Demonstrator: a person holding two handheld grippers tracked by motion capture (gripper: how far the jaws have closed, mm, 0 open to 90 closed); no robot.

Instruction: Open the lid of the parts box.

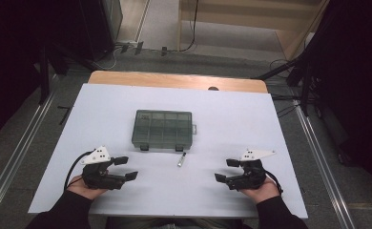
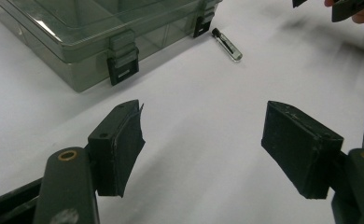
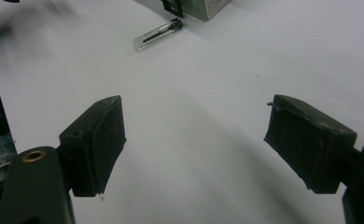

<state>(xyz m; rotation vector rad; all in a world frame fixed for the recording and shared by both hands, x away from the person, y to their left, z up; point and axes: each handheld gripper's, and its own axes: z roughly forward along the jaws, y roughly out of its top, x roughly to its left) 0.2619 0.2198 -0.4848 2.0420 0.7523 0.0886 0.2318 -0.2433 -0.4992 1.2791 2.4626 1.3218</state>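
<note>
A closed grey-green compartment box [image 1: 163, 130] with two dark latches lies in the middle of the white table [image 1: 103, 109]. Just in front of its right latch lies a small clear vial with a dark cap [image 1: 181, 160]. My left gripper [image 1: 126, 168] rests low near the front left, jaws open and empty, pointing right. My right gripper [image 1: 226, 170] mirrors it at the front right, open and empty. In the left gripper view the box [image 2: 91, 32] and the vial [image 2: 227, 44] lie ahead of the left gripper [image 2: 203, 140]. The right gripper [image 3: 194, 140] faces the vial [image 3: 157, 34].
A strip of bare wooden tabletop [image 1: 174, 80] shows beyond the white sheet. Dark stands and cables [image 1: 289, 71] flank the table at left and right. A box corner [image 3: 203, 7] shows at the top of the right gripper view.
</note>
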